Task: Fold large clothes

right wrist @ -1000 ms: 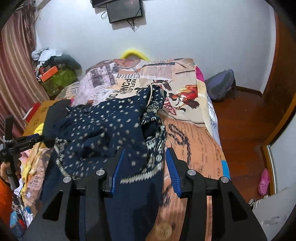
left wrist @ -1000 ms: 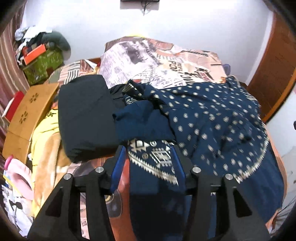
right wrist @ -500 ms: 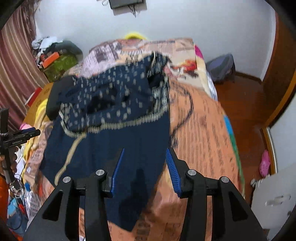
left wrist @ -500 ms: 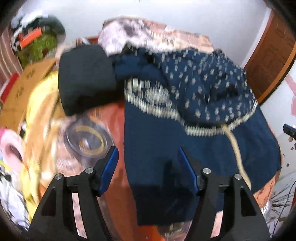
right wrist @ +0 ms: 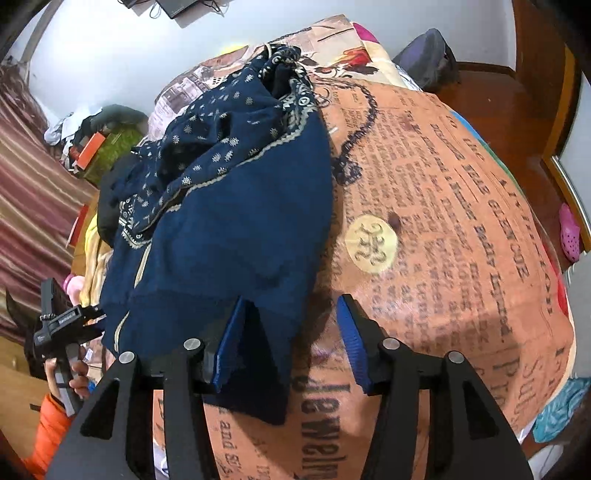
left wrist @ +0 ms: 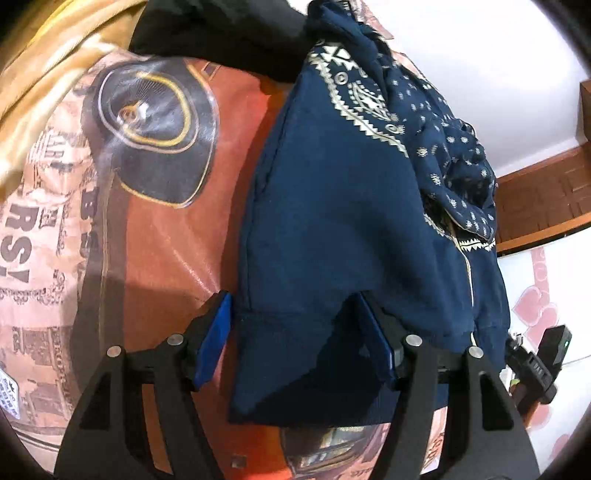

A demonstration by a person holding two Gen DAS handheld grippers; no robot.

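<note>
Navy knit is what fills both views right up close: the plain hem end of a big dark blue sweater with cream patterned trim (left wrist: pixel 332 221) lies between the blue-padded fingers of the left gripper (left wrist: pixel 295 339). Its jaws stand wide apart, nothing pinched, with the hem corner just lying in the gap on the bed.

Over on the other side, the right gripper (right wrist: pixel 291 339) is also spread open. The sweater's (right wrist: pixel 229 236) other hem corner drapes across the inner left pad (right wrist: pixel 231 343), while the right pad hangs over bare bedding. From this camera you can also spot the left gripper's handle down at the lower left edge, held by a hand with an orange sleeve behind it.

Everything sits on the bed with the orange newspaper-print cover (right wrist: pixel 443 221), big black lettering and a pale yellow round emblem on it. In the left view the same cover (left wrist: pixel 155 229) shows a dark vinyl-record graphic beside the sweater.

Moving further out, the sweater's body runs flat away from the grippers, then bunches up into a heap of dotted navy fabric with the zigzag cream border. Past that heap, on the left side, there's a black folded garment (left wrist: pixel 221 33) touching the sweater's far end, and a yellow-tan blanket (left wrist: pixel 55 55) next to it.

Way at the back in the right view: a striped maroon curtain (right wrist: pixel 29 177), a green box with an orange packet on it (right wrist: pixel 110 147), a dark backpack on the wooden floor (right wrist: pixel 428 59), and a pink clog (right wrist: pixel 569 232) off to the side.
</note>
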